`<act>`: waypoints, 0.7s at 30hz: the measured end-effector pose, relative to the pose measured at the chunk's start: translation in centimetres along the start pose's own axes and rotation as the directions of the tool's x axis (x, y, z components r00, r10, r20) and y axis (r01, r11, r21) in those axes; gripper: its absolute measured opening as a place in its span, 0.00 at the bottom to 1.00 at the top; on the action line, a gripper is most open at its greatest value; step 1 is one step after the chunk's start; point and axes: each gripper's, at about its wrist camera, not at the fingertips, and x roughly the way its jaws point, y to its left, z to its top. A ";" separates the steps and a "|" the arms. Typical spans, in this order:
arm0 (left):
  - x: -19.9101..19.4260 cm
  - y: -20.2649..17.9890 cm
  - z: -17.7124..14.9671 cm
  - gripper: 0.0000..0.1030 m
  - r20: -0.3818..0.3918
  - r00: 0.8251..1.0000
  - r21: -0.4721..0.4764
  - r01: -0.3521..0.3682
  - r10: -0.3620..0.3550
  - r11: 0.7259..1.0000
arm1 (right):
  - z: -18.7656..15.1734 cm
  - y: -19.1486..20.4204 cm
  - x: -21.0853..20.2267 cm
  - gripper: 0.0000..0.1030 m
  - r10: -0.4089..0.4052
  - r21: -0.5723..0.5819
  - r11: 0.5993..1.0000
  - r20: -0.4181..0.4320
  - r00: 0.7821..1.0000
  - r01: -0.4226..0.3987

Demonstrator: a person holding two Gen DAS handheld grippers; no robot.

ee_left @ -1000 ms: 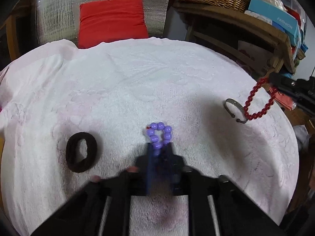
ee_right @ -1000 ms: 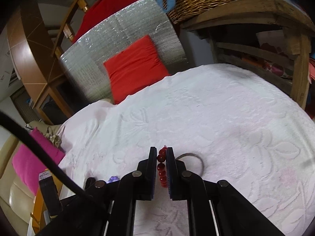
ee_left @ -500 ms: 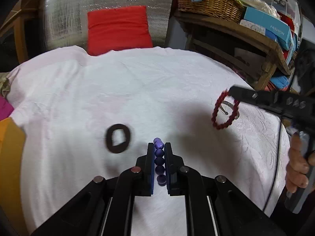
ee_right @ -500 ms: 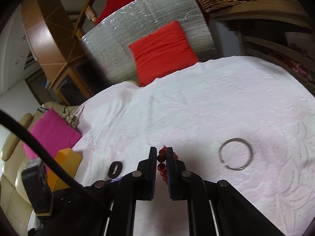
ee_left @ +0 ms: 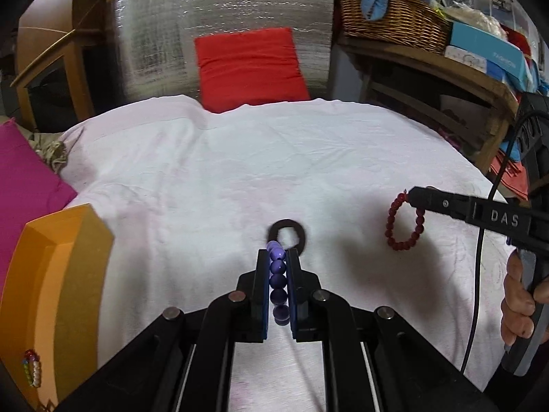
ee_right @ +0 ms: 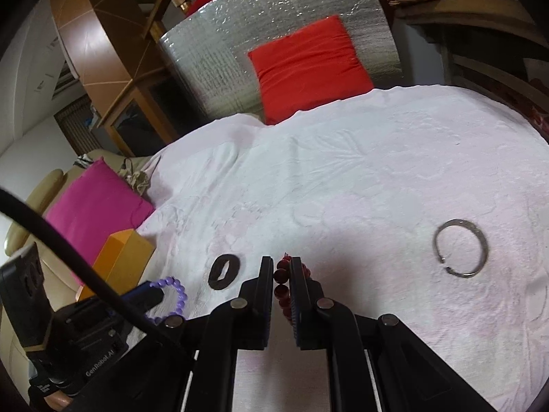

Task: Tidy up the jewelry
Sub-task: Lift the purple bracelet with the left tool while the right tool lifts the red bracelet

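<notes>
Pinching a purple bead bracelet (ee_left: 277,283) between its two fingers, the left gripper (ee_left: 278,257) hangs above the white cloth-covered table (ee_left: 240,178). The beads run in a line down the gap between the pads, the topmost bead poking out past the fingertips and the lowest one showing near the finger roots. From the right wrist view the rest of that bracelet (ee_right: 175,293) loops free beside the gripper, off the cloth.

The right gripper (ee_right: 282,265) is likewise closed on a red bead bracelet (ee_right: 282,286). A few dark red beads sit stacked in the slot between its fingers, with one bead and a knot of thread peeking above the tips. In the left wrist view the red loop (ee_left: 405,221) dangles below the tip of that gripper, clear of the cloth, over the right side of the table.

A black hair tie (ee_left: 287,233) lies flat on the cloth near the middle, just beyond the left fingertips in the left view. A thin metal bangle (ee_right: 459,248) with a small gap in it lies flat toward the right edge of the table, well apart from both grippers.

An orange box (ee_left: 58,285) stands open off the table's left edge, and a string of multicoloured beads (ee_left: 31,372) rests inside it. Beyond the far edge leans a red cushion (ee_left: 248,67) against silver foil padding.
</notes>
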 end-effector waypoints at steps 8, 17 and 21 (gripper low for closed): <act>-0.2 2.3 -0.4 0.09 -0.019 0.997 -0.036 -0.073 0.072 0.997 | -1.1 2.3 1.1 0.10 0.049 -0.019 0.999 -0.027 0.998 -0.049; 0.4 3.3 -0.8 0.09 -0.045 0.993 -0.057 -0.107 0.105 0.993 | -2.3 3.9 2.3 0.10 0.083 -0.025 0.996 -0.077 0.994 -0.085; 0.8 3.2 -0.8 0.09 -0.052 0.993 -0.053 -0.112 0.109 0.992 | -2.0 2.4 2.3 0.10 0.042 0.011 0.999 -0.084 0.996 -0.041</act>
